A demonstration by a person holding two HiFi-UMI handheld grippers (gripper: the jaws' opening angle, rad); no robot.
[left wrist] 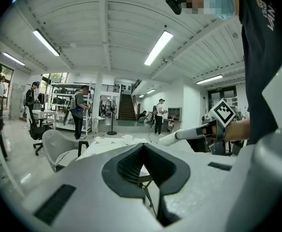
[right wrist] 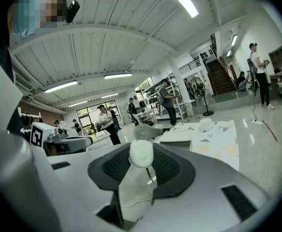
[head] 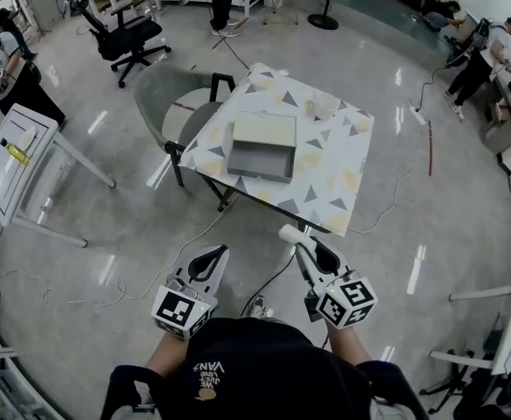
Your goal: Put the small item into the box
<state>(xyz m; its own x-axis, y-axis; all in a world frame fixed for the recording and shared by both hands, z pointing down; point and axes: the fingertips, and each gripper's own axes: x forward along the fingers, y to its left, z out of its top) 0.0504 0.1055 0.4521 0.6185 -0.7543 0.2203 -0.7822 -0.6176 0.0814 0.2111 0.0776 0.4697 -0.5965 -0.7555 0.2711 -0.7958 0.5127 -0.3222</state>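
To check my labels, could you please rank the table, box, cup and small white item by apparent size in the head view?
Largest: the table.
Next: the box.
The cup and the small white item look about alike. The item is nearer the camera, so I leave those two unranked.

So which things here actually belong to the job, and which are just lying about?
Job: small white item, held in the right gripper; open grey box; patterned table that the box sits on.
Lying about: white cup on the table; grey chair; black office chair.
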